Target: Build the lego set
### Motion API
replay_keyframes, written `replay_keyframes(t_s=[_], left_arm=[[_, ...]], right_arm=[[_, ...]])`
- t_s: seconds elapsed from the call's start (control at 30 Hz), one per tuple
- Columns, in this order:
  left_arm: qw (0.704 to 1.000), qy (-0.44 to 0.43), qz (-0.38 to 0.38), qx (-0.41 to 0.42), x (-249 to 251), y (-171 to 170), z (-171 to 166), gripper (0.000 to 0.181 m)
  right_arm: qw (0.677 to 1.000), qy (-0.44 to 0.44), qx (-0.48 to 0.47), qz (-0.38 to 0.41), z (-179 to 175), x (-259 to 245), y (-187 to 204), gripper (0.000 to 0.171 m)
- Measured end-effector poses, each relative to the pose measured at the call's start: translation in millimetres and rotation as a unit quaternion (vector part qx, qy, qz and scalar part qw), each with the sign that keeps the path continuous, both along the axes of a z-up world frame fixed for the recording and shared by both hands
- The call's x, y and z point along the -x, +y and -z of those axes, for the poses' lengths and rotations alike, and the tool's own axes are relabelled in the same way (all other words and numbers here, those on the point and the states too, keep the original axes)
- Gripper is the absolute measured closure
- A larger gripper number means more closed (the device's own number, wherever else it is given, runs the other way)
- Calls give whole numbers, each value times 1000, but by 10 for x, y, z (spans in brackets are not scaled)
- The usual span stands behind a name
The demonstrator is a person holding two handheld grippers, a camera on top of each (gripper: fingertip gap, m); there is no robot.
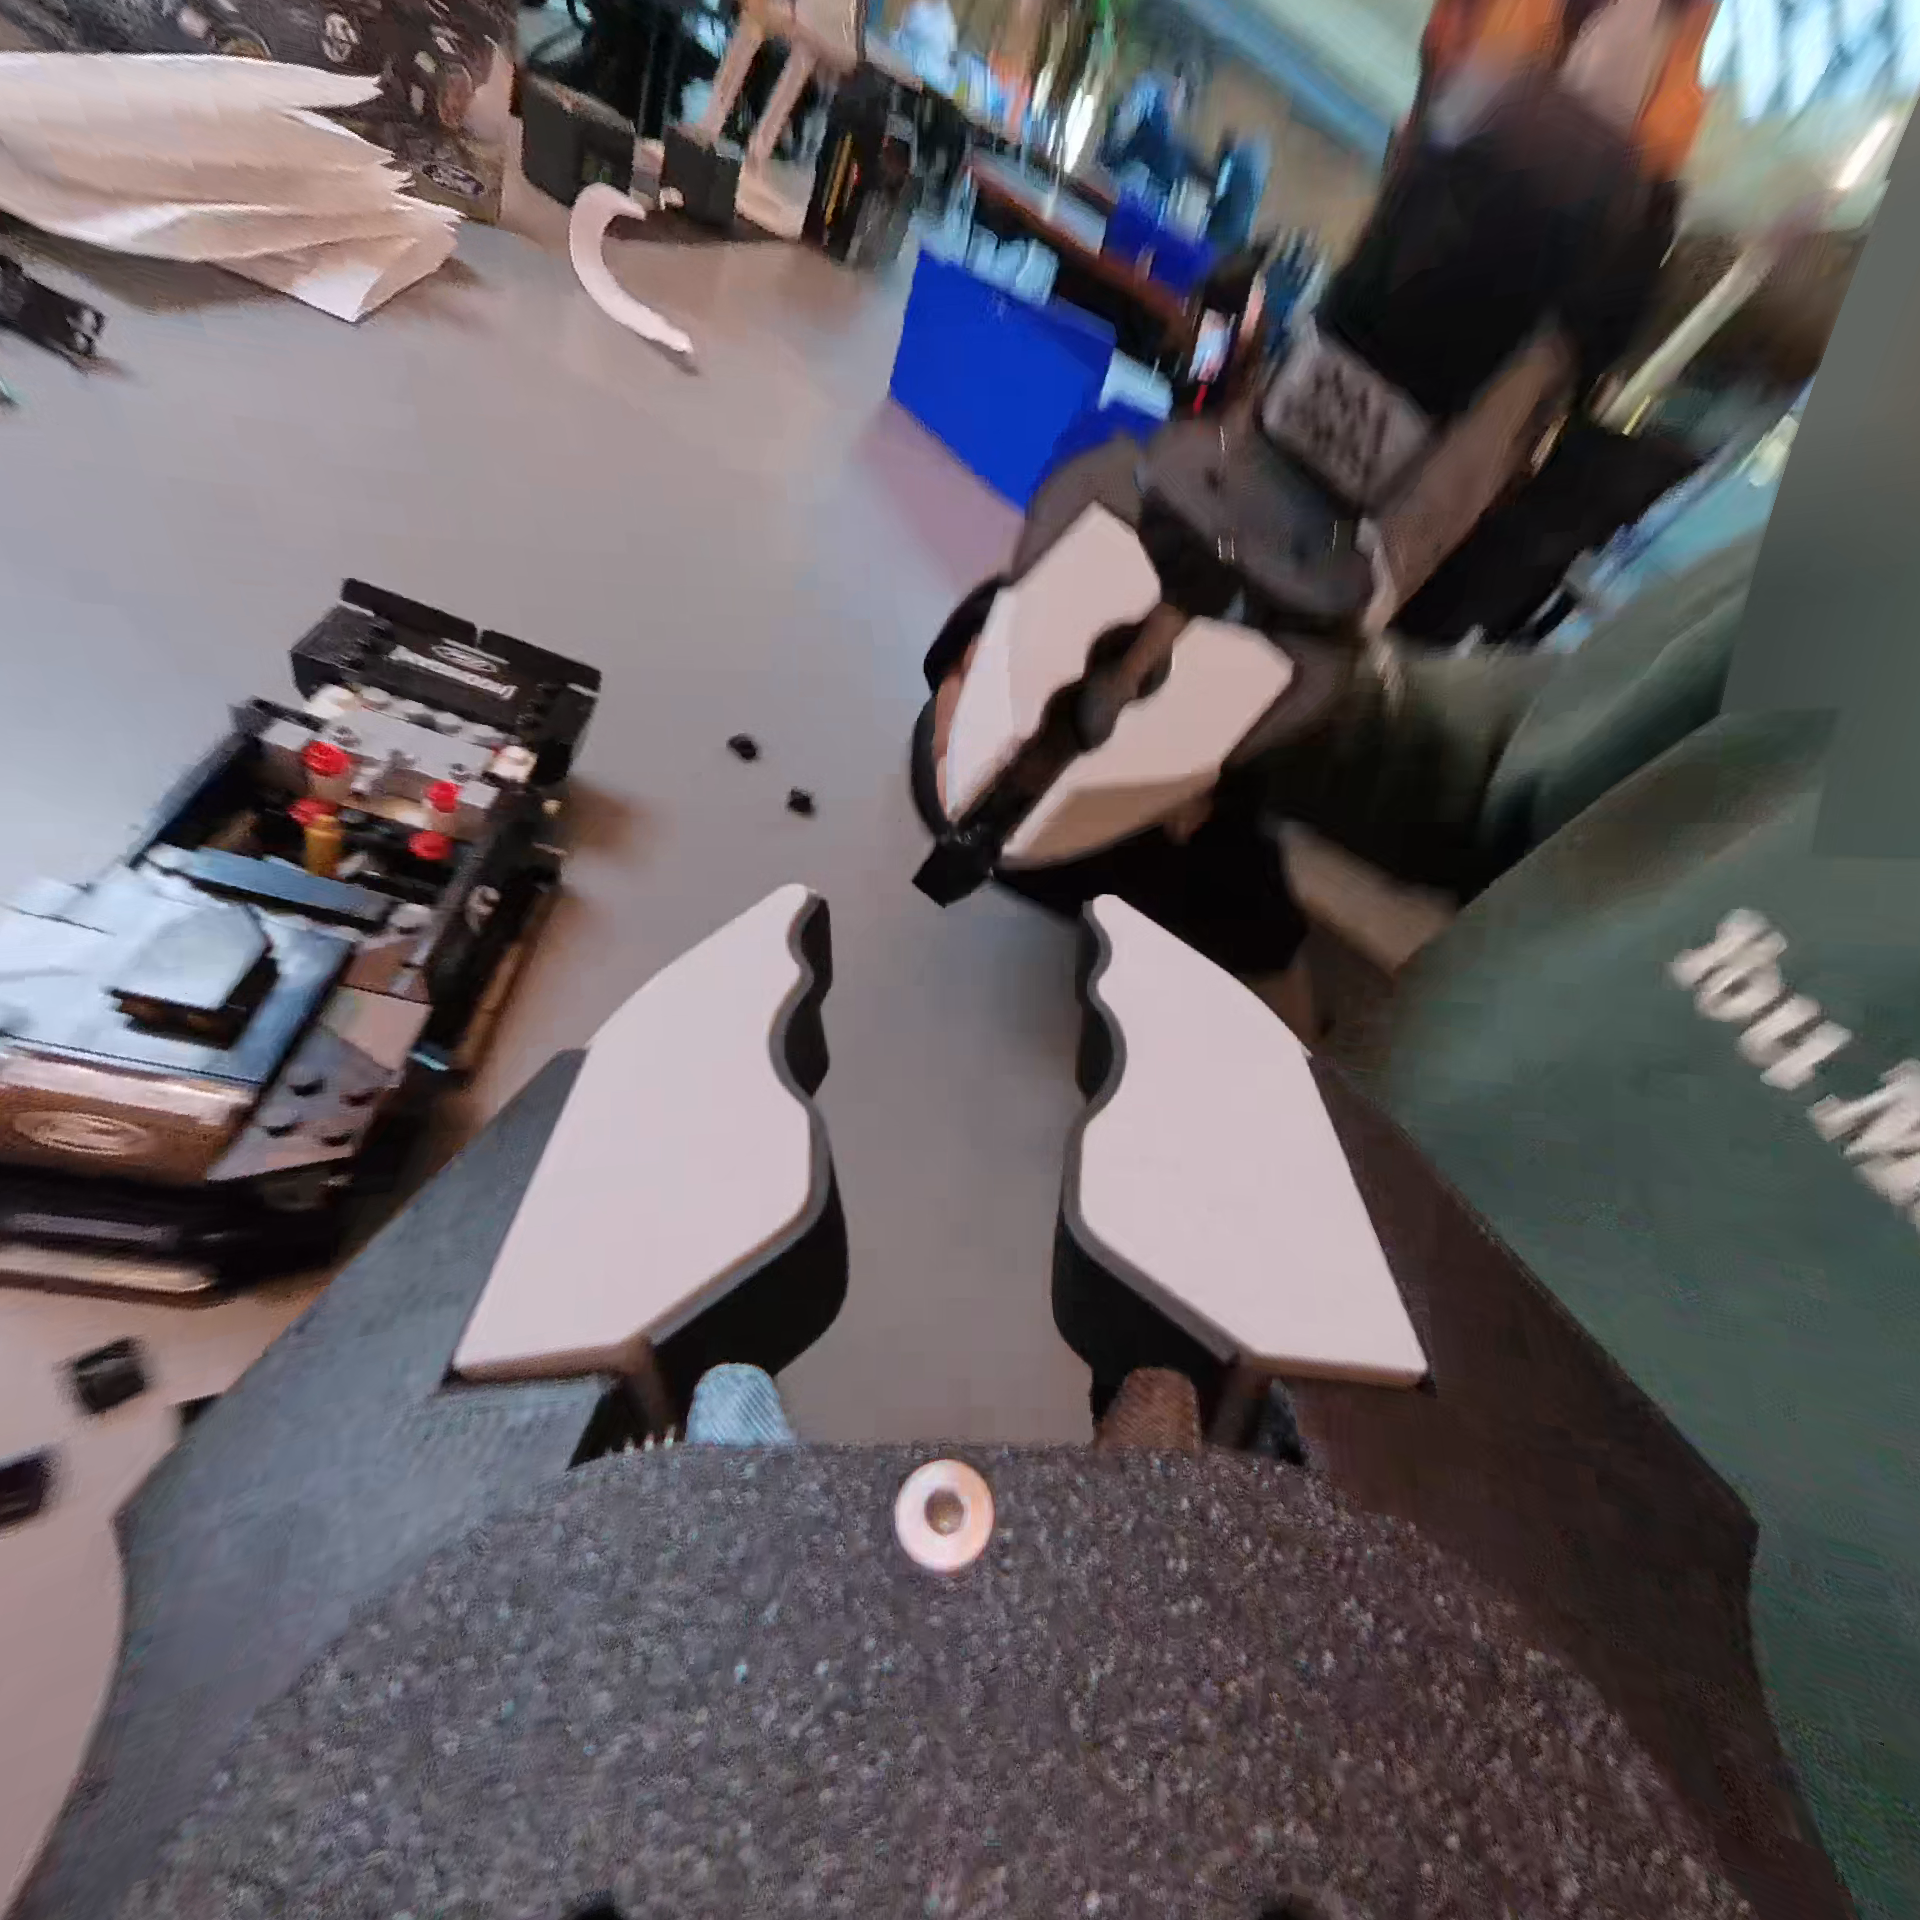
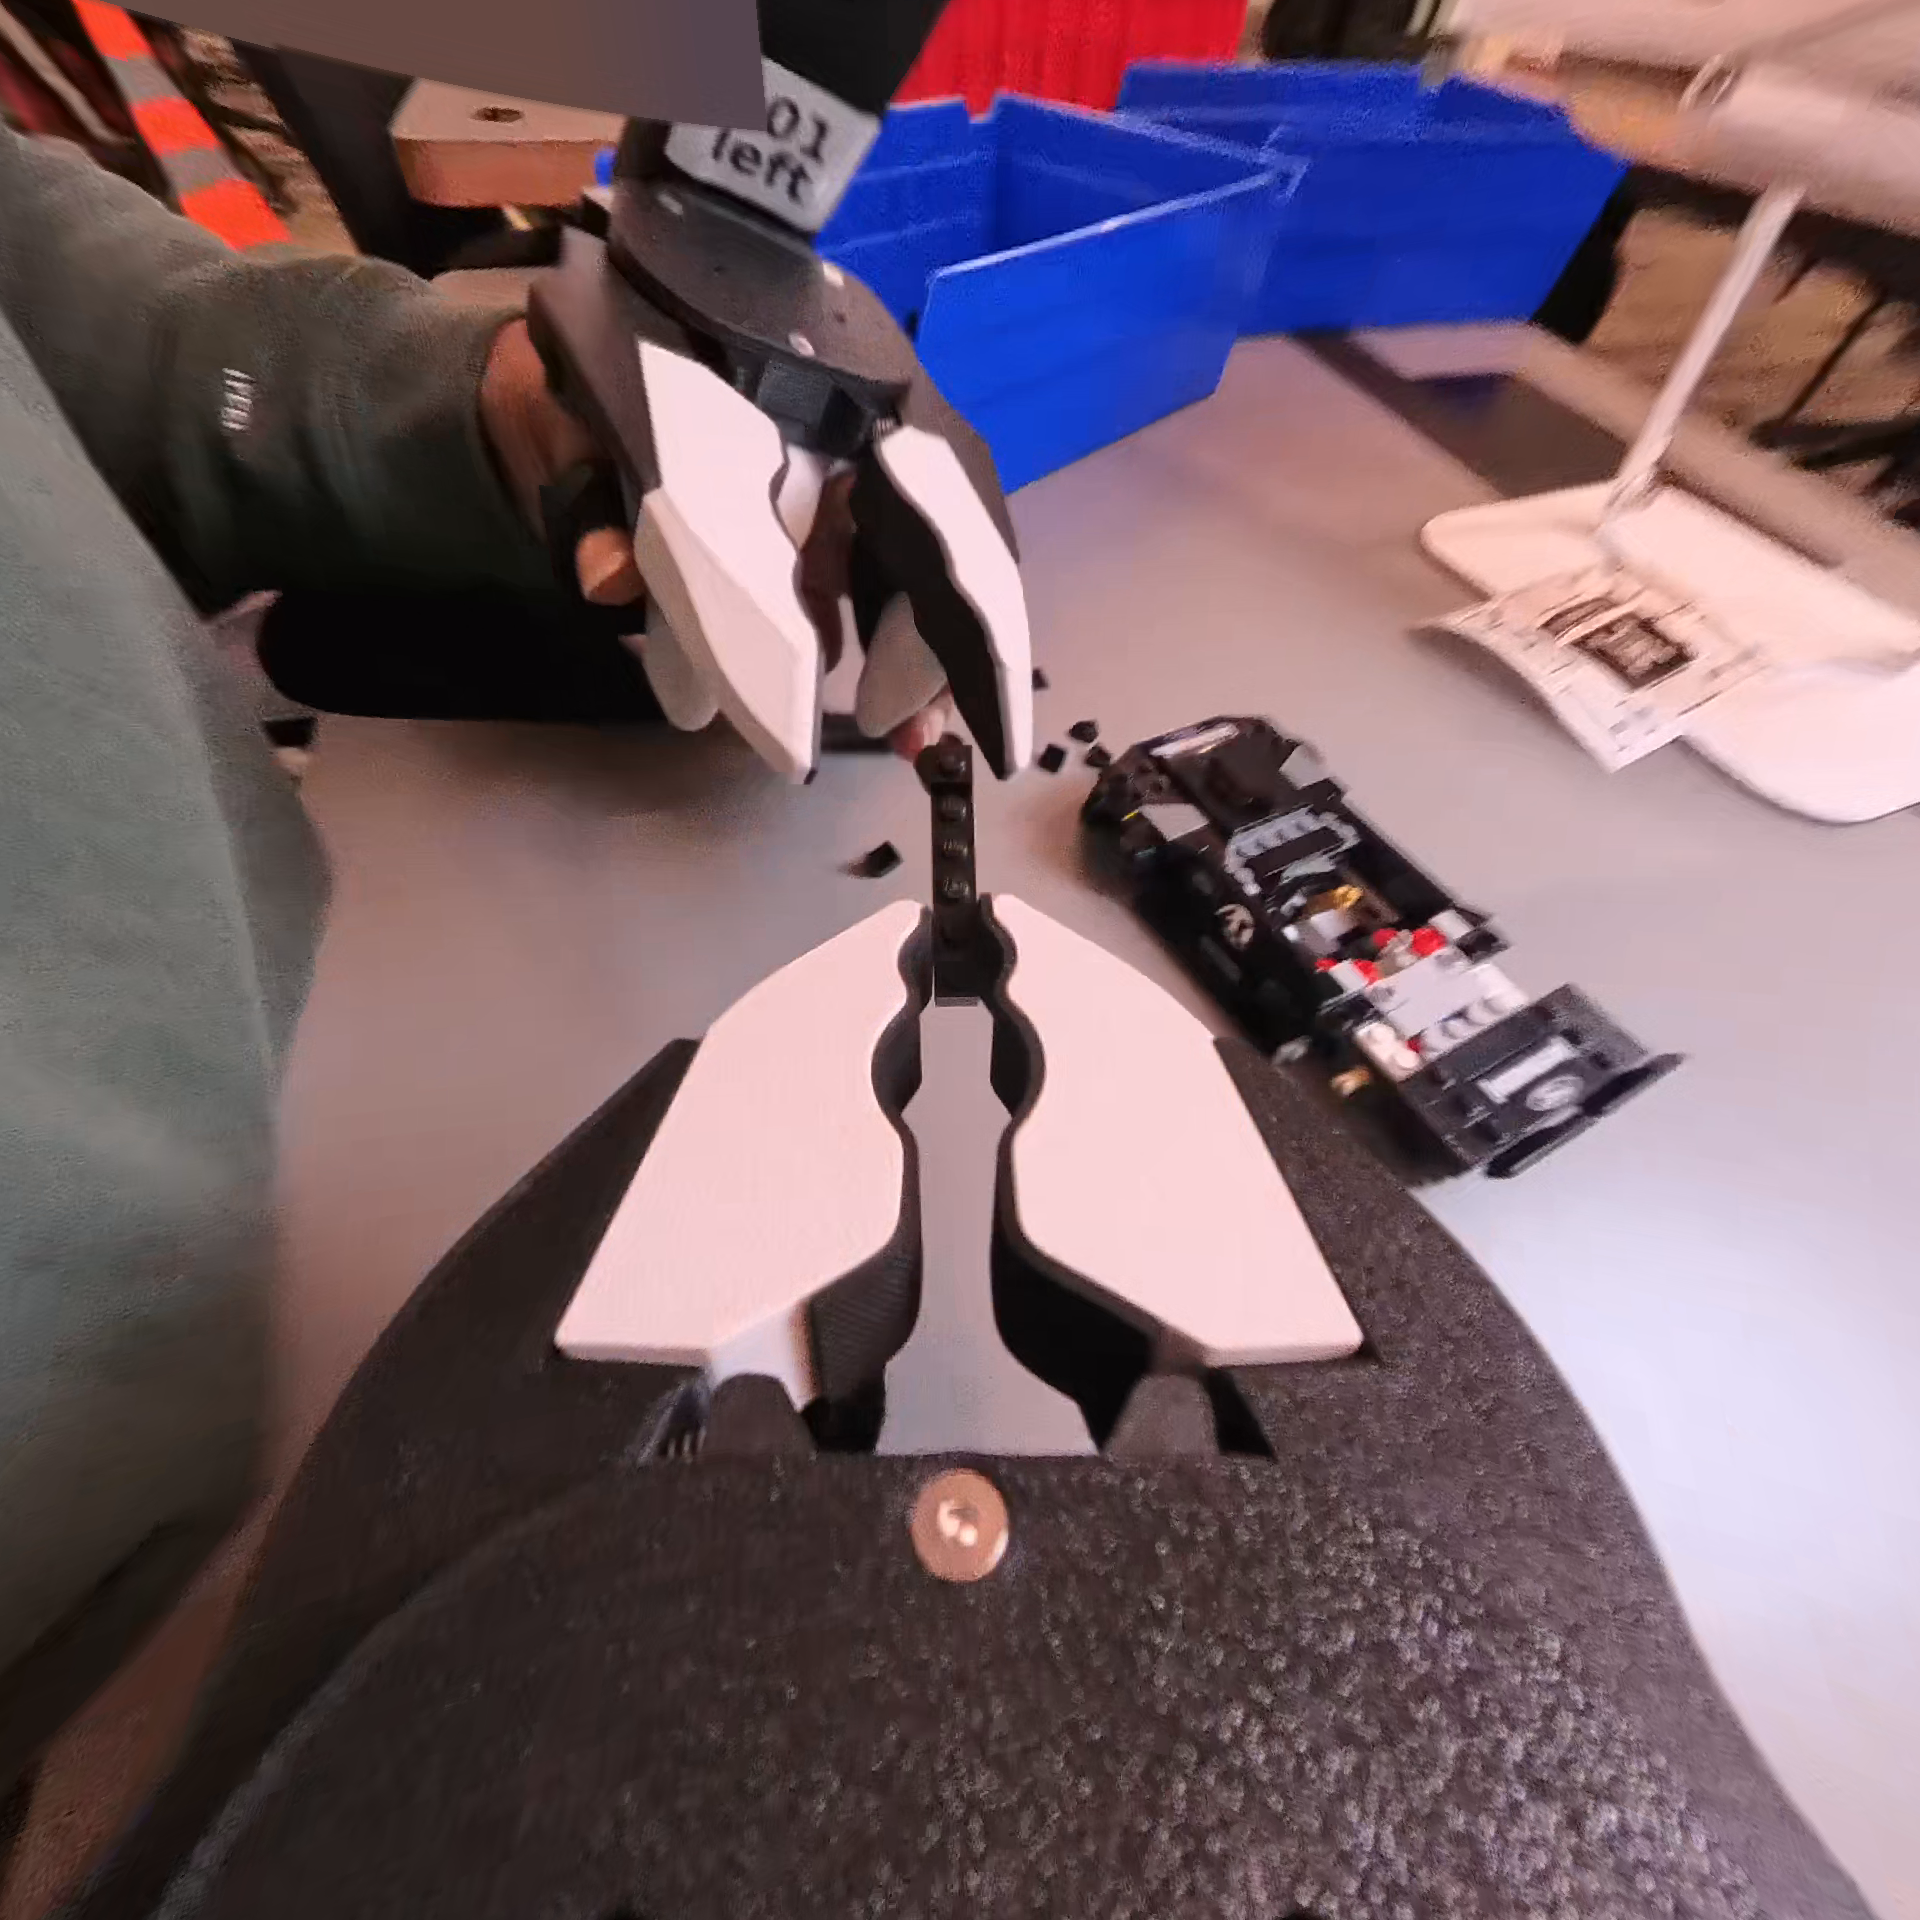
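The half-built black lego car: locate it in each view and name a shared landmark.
Left wrist view: half-built black lego car at left, on the grey table.
Right wrist view: right of centre, beyond the right tongs.
Shared landmark: the blue plastic bins behind it.

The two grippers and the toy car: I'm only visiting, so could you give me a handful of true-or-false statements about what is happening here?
1. The right gripper is pinching a long black studded piece. True.
2. The left gripper is shut on a small brick. False: its fingers stand apart with nothing between them.
3. The half-built black car is held up in the air. False: it lies on the grey table, and neither gripper touches it.
4. A few small black loose pieces lie on the table near the car. True.
5. The bins behind the car are red. False: they are blue.
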State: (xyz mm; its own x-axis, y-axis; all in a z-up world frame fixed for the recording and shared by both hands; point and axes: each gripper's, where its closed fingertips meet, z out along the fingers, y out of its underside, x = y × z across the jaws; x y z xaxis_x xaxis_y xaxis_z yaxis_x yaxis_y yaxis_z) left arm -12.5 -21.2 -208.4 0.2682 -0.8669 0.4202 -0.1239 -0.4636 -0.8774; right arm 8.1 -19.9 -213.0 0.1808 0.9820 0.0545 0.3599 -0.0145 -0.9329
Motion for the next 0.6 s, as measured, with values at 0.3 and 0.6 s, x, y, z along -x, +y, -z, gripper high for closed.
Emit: replay_keyframes(t_s=[0.3, 0.6], left_arm=[[971, 158, 79, -162, 83, -89, 270, 159], [927, 331, 69, -162, 563, -49, 672, 161]], right_arm=[[981, -59, 169, -72, 205, 78, -97, 163], [973, -199, 95, -66, 602, 72, -9, 163]])
